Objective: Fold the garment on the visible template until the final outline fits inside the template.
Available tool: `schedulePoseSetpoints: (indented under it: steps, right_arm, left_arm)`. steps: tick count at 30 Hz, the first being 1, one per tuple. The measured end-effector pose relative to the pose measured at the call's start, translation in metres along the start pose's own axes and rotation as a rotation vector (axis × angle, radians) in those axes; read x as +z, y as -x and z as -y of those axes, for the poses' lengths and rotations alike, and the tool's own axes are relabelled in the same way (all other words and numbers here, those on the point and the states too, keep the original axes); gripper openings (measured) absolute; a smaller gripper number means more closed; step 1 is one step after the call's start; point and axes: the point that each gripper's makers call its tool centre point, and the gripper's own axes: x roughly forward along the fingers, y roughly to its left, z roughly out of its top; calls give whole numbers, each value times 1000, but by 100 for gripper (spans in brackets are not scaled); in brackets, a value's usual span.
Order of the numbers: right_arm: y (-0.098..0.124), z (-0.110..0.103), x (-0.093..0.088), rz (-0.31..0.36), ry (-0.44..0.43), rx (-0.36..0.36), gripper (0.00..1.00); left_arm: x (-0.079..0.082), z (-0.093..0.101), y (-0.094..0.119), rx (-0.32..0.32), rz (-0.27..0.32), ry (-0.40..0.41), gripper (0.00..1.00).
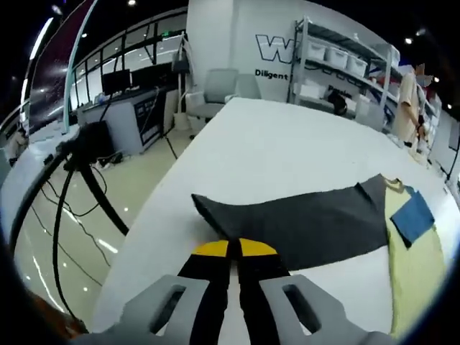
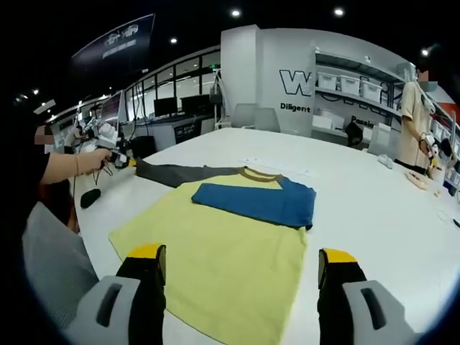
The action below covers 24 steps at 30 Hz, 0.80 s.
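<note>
White table (image 2: 359, 194) in a showroom carries a yellow shirt (image 2: 230, 266) at lower centre, blue sleeve (image 2: 251, 201) already folded in. Left gripper (image 1: 234, 248) is clamped on the grey sleeve (image 1: 302, 219); right gripper (image 2: 241, 269) gapes empty. Risk: sleeve slipping mid-fold, bunching the outline.

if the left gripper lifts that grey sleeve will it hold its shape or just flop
Probably flop: the grey sleeve lies flat and thin on the white table, like soft cloth. Likely light, since the left gripper grips it by the end alone. Pulling it may drag the yellow shirt body, since they are joined.
</note>
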Motion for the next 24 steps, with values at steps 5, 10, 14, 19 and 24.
schedulePoseSetpoints:
  steps: [5, 10, 14, 19, 24]
  right_arm:
    - [-2, -2, 2, 1, 0, 14, 87]
    - [-3, -3, 3, 5, -3, 22, 88]
    - [-2, -3, 1, -2, -6, 23, 88]
    - [-1, -3, 2, -2, -8, 23, 89]
    - [-2, -4, 2, -4, -8, 28, 90]
  left_arm:
    - [35, 40, 4, -118, 71, 20, 1]
    - [66, 79, 9, -210, 139, -29, 0]
    - [85, 117, 13, -289, 167, -81, 0]
    - [103, 165, 20, -414, 208, -133, 0]
    - [121, 225, 32, -542, 265, -215, 0]
